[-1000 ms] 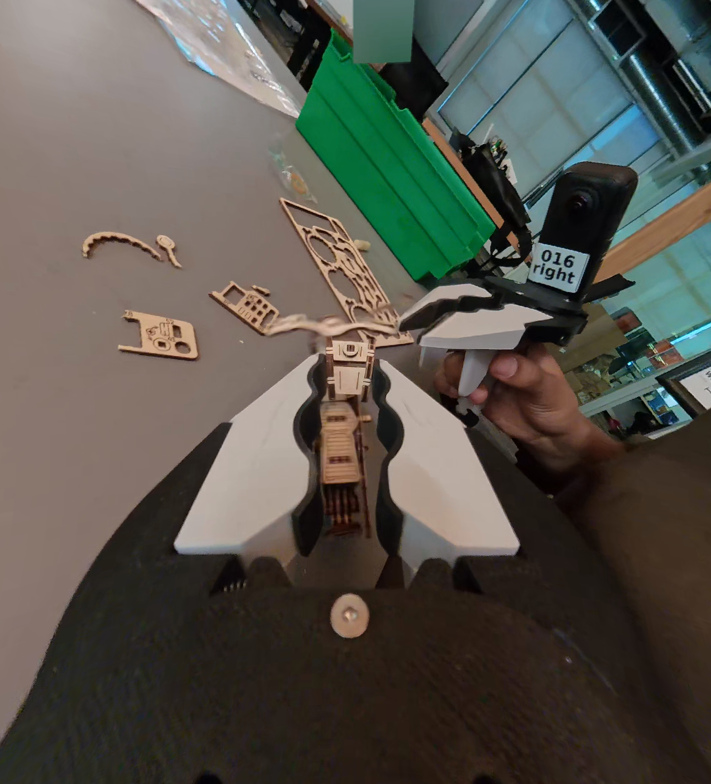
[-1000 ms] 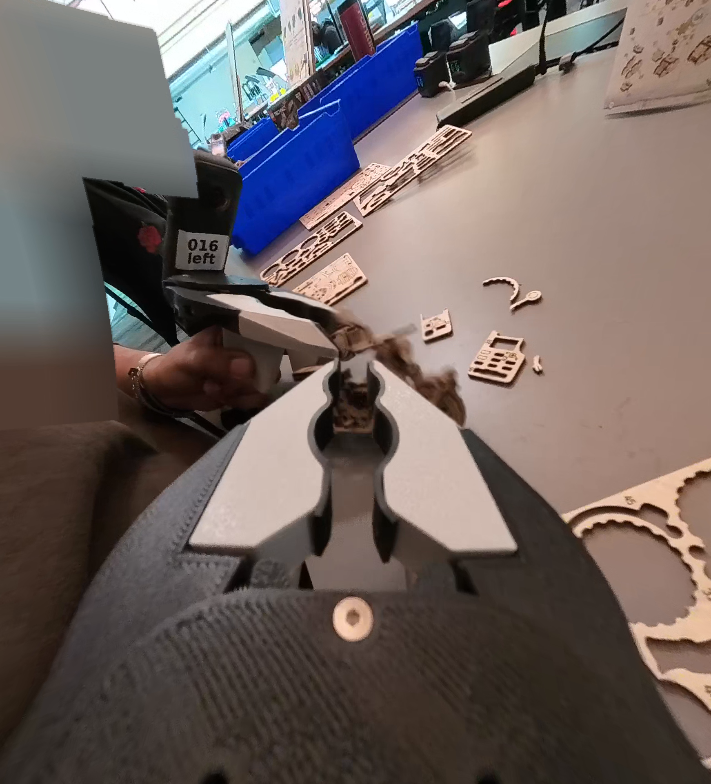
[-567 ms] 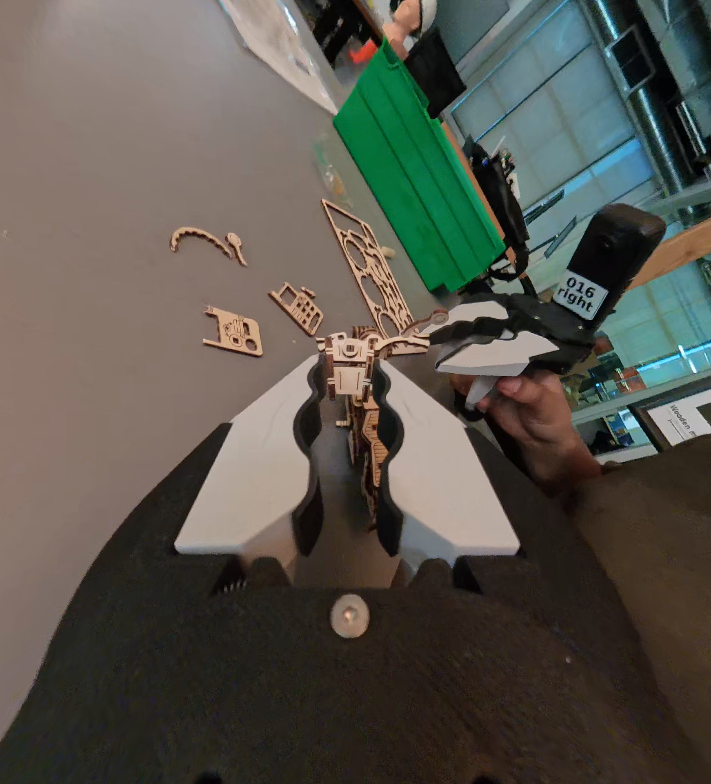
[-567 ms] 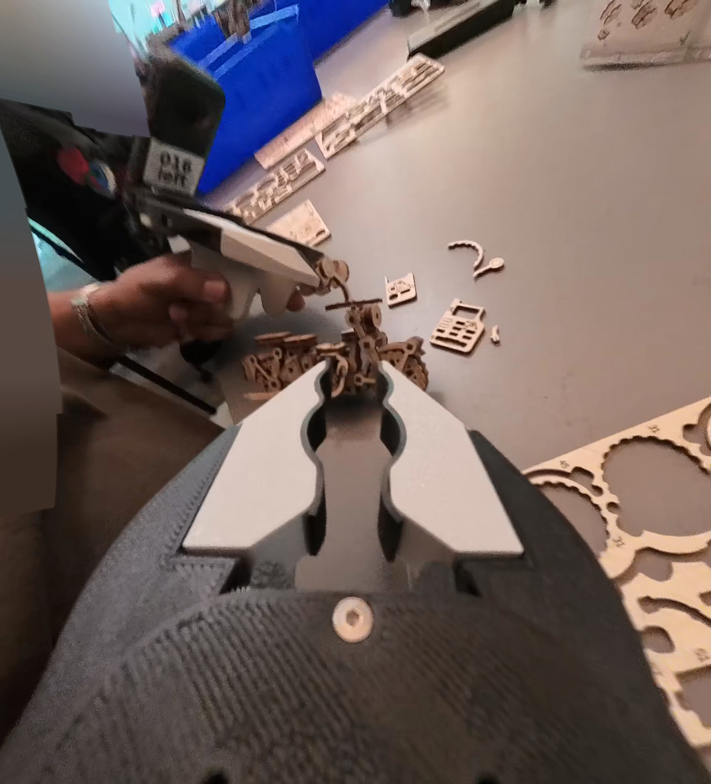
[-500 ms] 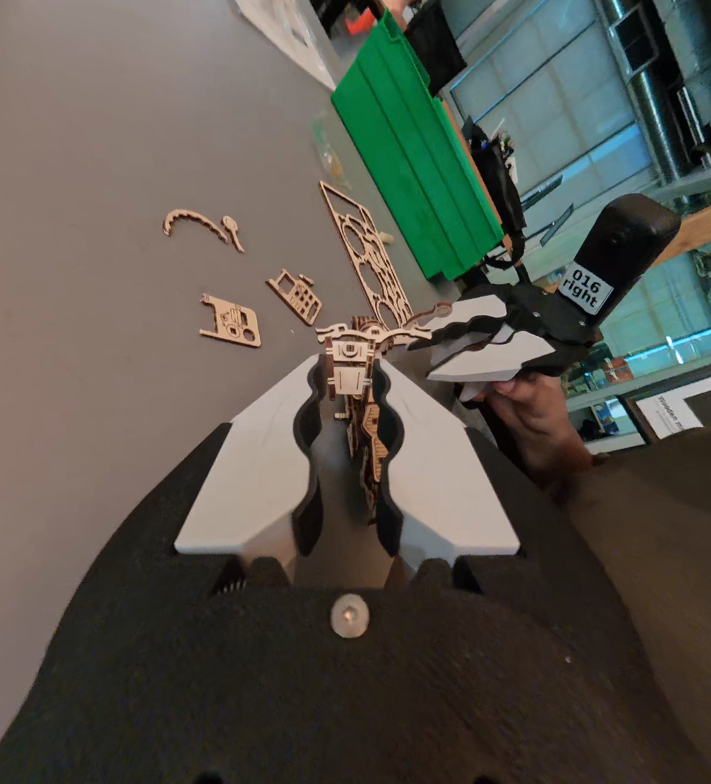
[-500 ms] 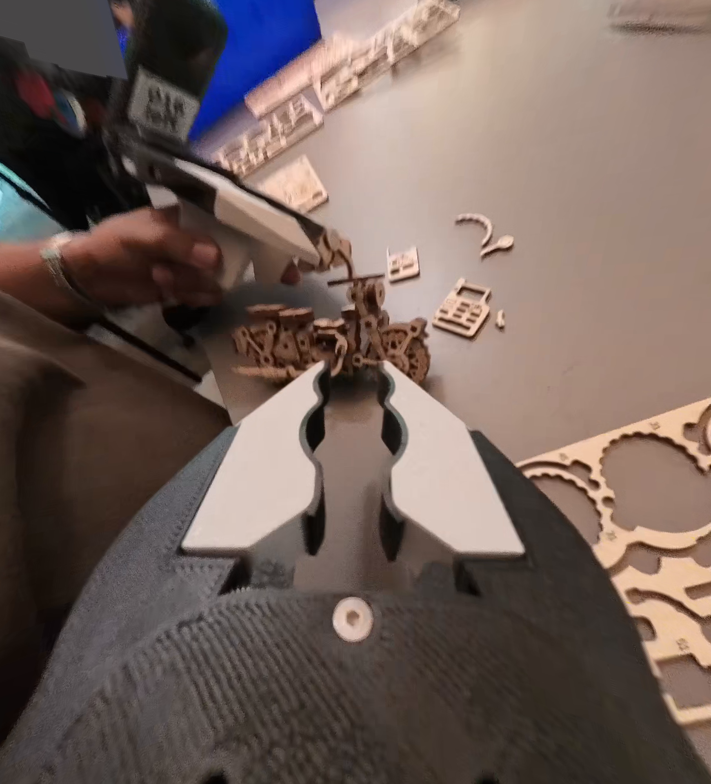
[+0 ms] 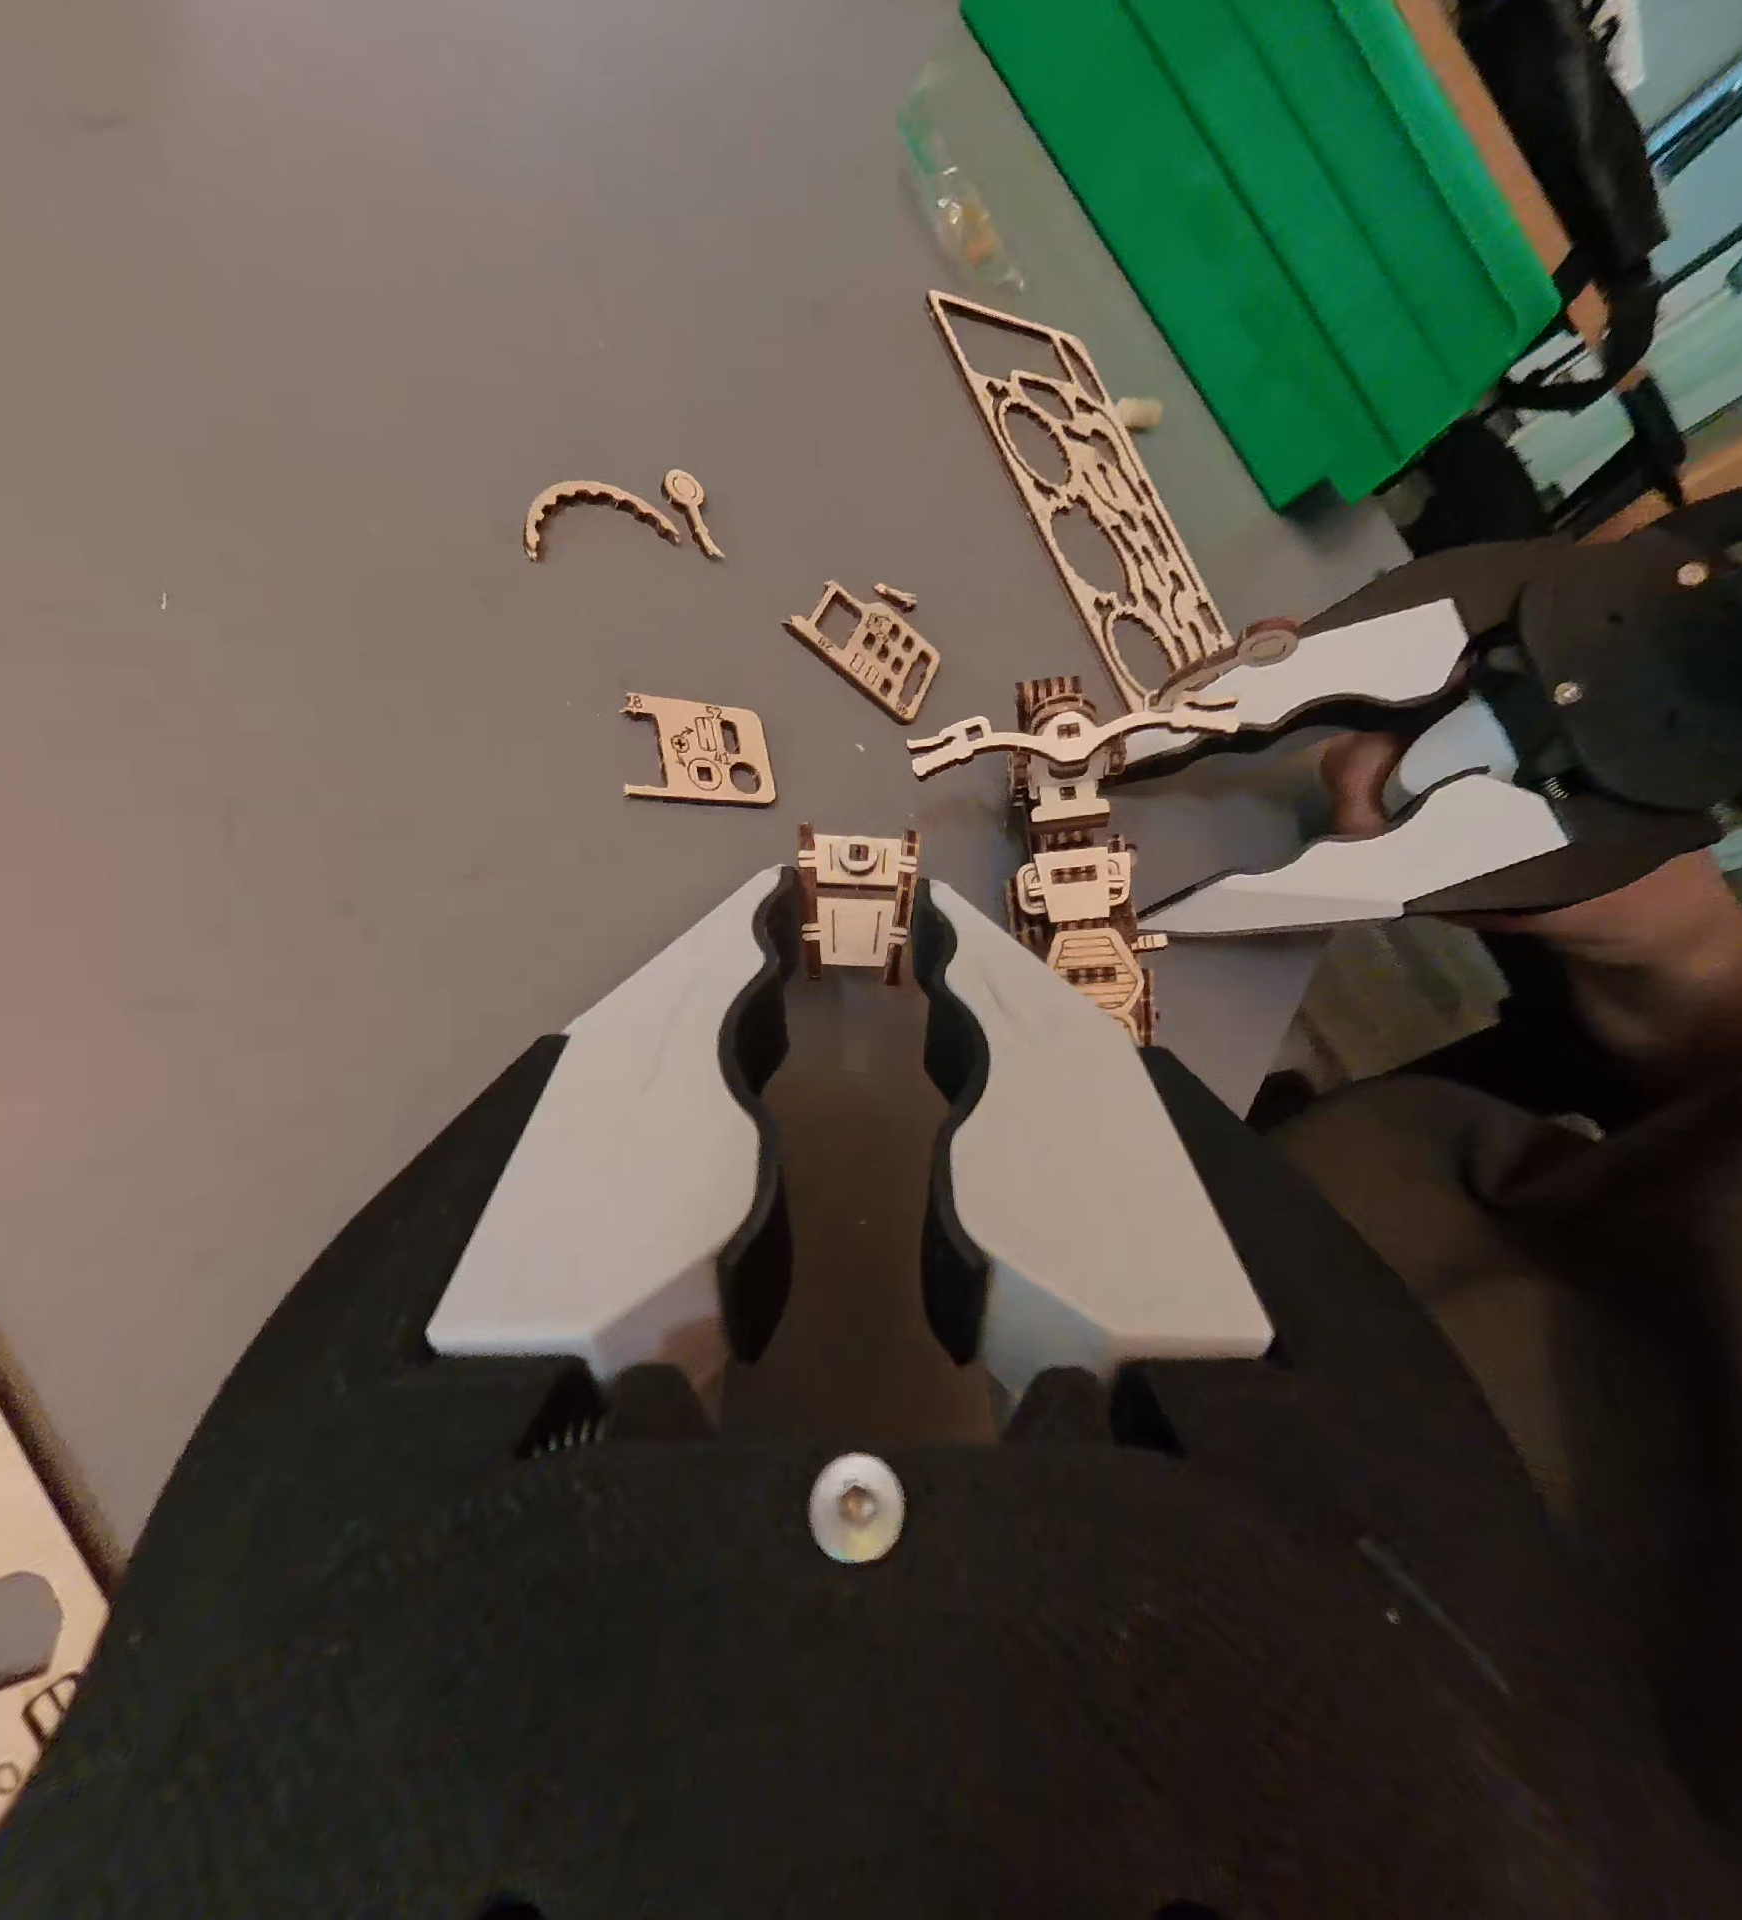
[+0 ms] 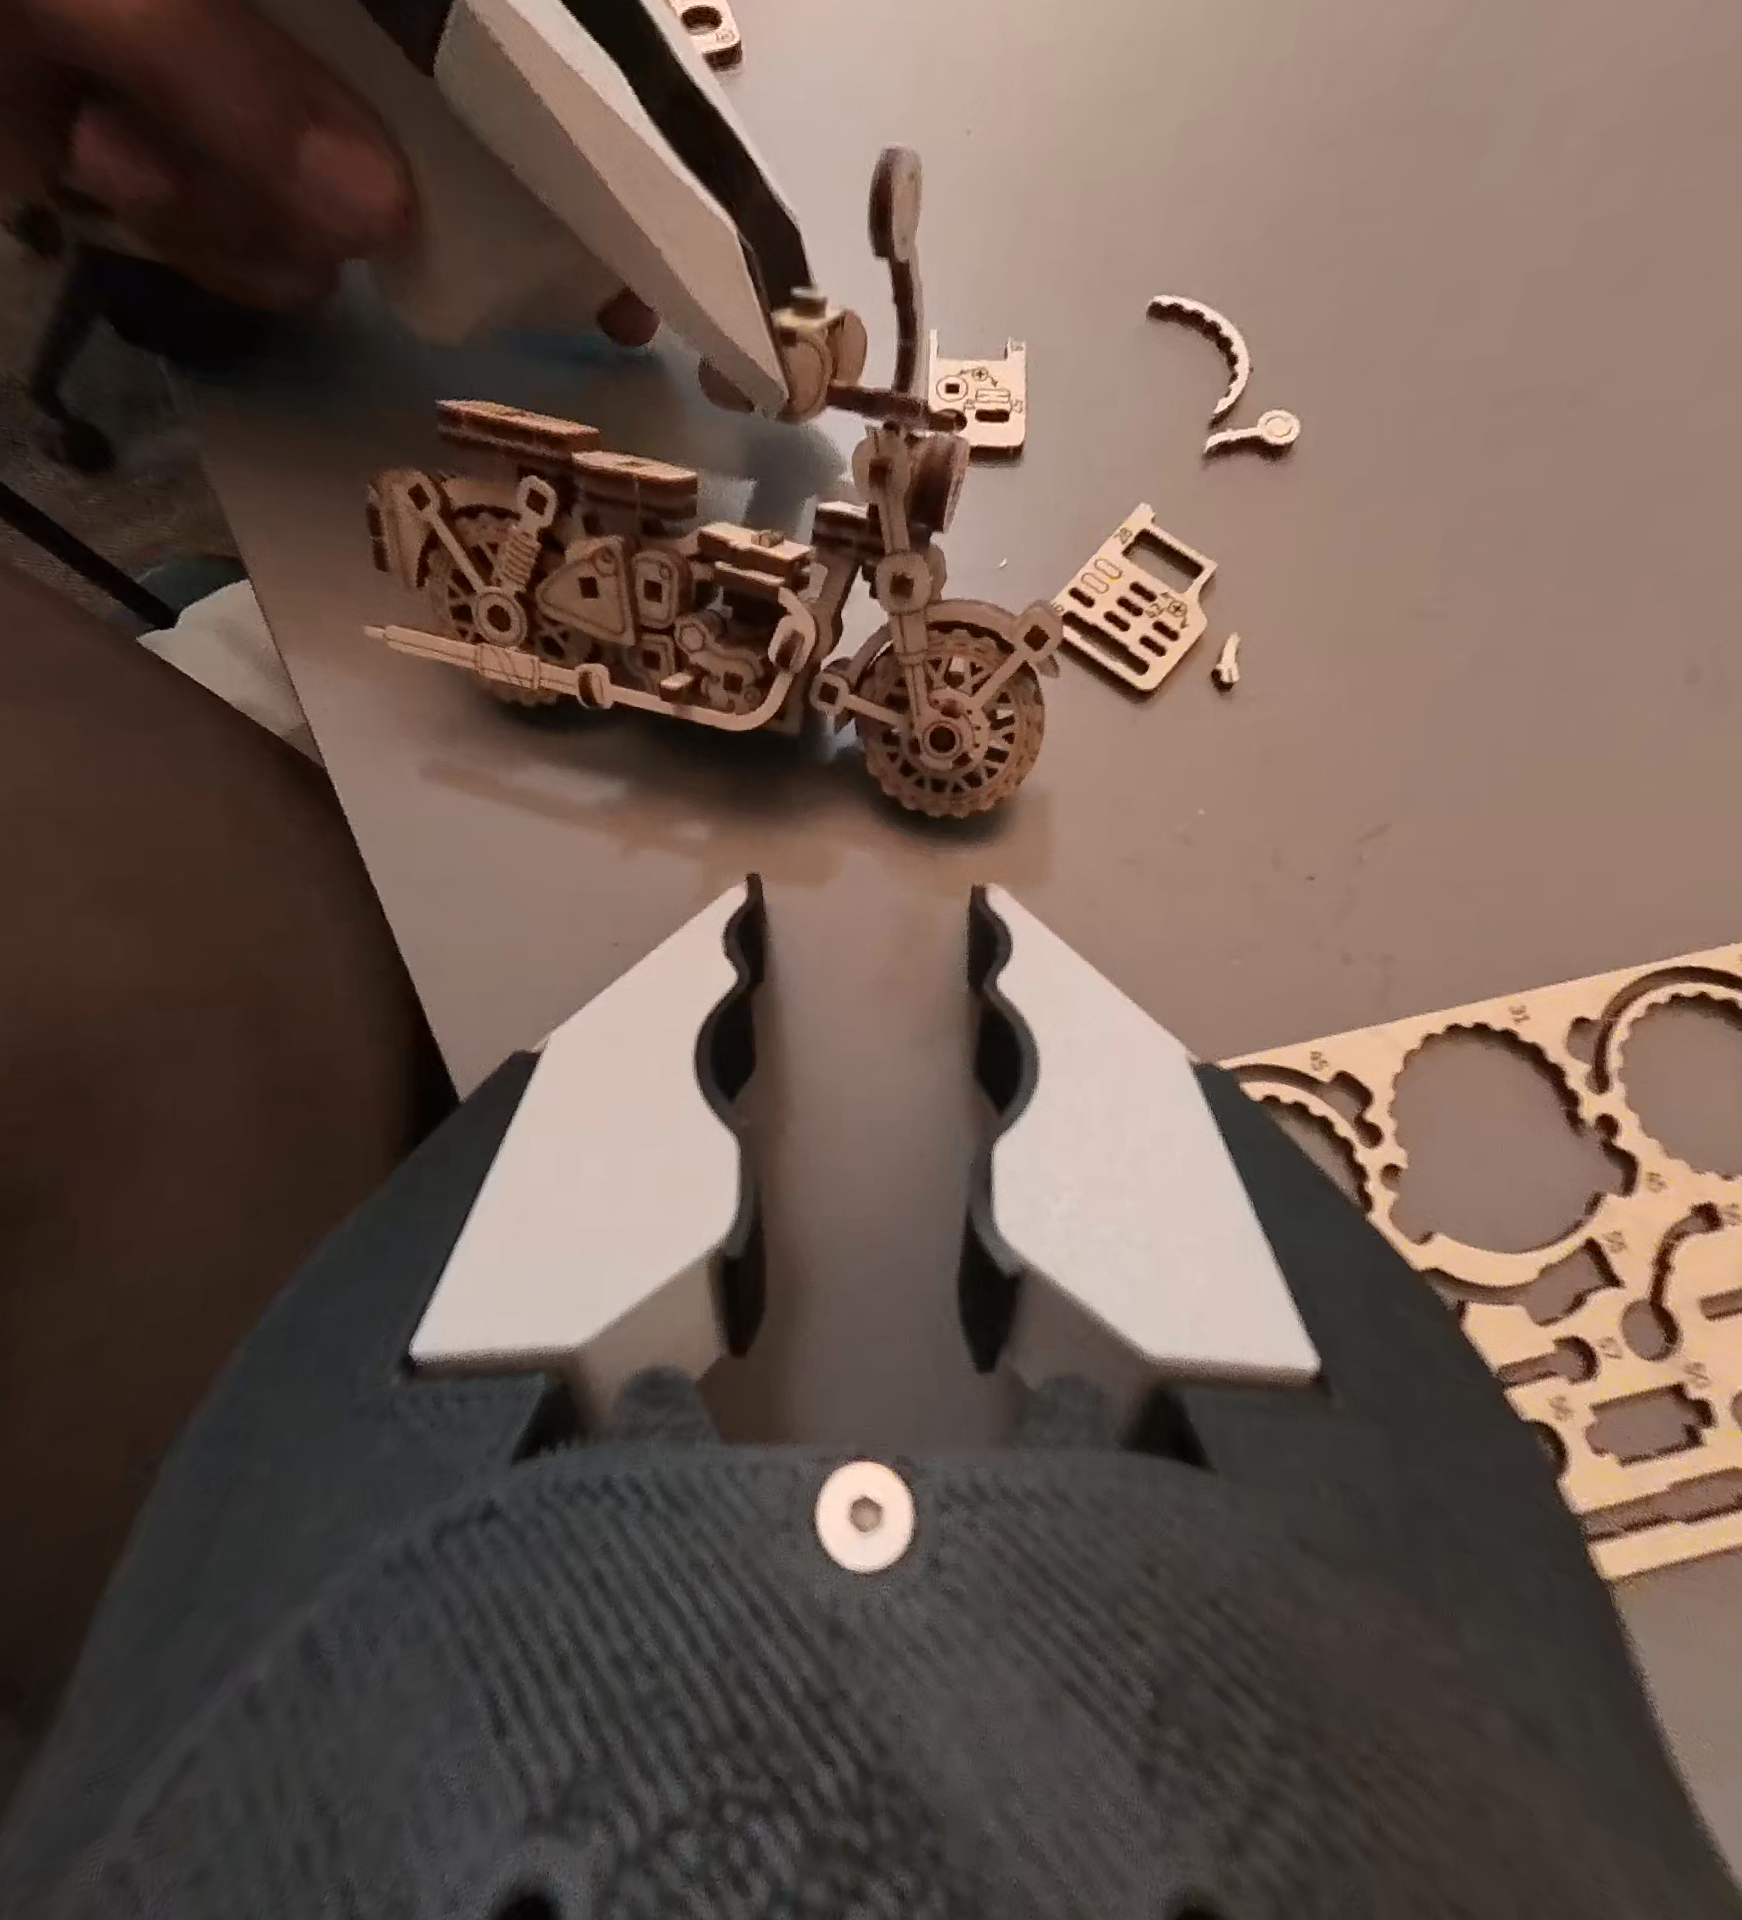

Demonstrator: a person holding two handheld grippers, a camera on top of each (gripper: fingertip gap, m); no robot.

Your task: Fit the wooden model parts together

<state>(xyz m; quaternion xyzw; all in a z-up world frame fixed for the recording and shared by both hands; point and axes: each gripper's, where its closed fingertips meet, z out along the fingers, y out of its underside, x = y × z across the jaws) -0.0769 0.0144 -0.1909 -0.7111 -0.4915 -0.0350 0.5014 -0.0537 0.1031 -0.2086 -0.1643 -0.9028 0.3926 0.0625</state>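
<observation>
**Wooden motorcycle on the table edge, headlight block gripped beside it**

The grey table (image 8: 1469,260) carries everything. The green bin (image 7: 1262,229) stands far behind the wooden motorcycle (image 8: 701,613), which sits upright on its wheels at the table's near edge. A punched-out parts sheet (image 8: 1573,1247) lies in front of the motorcycle towards the right gripper; another sheet (image 7: 1085,499) lies behind it.

The right gripper (image 8: 862,914) hangs just in front of the motorcycle with its fingers spread wide and nothing between them. The left gripper (image 7: 854,904) is closed on a small wooden block part (image 7: 854,899) at its fingertips, held just beside the motorcycle's handlebar (image 7: 1064,738).

Beyond the motorcycle lie a slotted panel (image 8: 1137,613), a notched square plate (image 8: 981,400), a toothed arc (image 8: 1210,348) and a small round-headed pin (image 8: 1256,431).
</observation>
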